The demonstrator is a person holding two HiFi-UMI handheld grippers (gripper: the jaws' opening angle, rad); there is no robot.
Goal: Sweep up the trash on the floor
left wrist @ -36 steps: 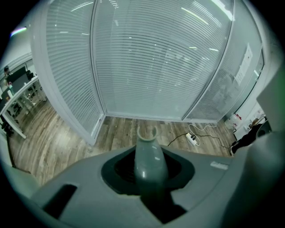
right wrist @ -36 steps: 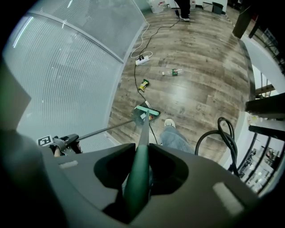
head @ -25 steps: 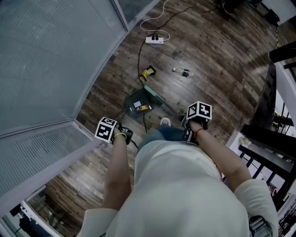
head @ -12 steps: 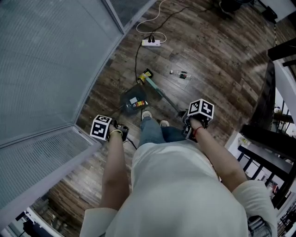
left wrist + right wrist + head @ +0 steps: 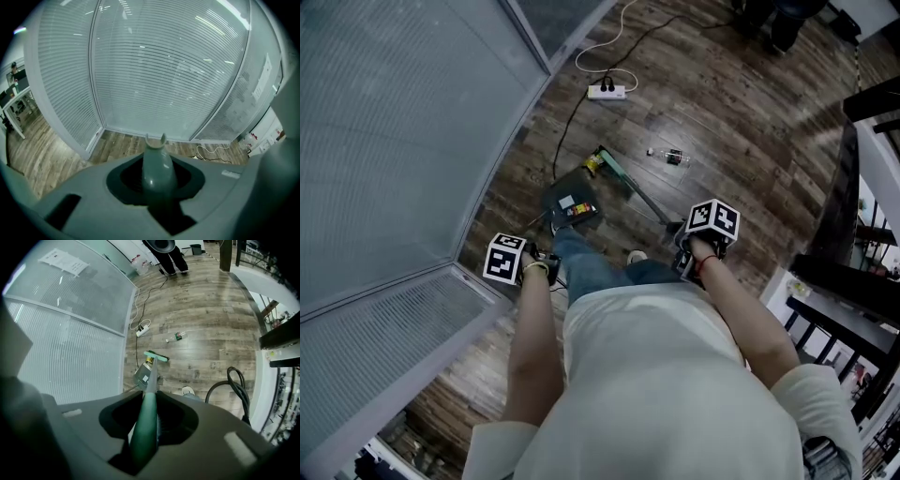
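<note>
Lying twelve o'clock of the right gripper (image 5: 143, 437), small yellow trash (image 5: 149, 361) touches its clamped green broom (image 5: 149, 394) (left gripper (image 5: 157, 192) clamps grey dustpan handle (image 5: 158, 161)).

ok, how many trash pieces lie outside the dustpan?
2: a bottle on open floor right of the broom head, a yellow wrapper against it. The person's body may hide more.

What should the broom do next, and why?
Probably a short pull of the broom toward the dustpan: the yellow wrapper lies on the floor between the bristles and the pan's mouth, not yet inside.
</note>
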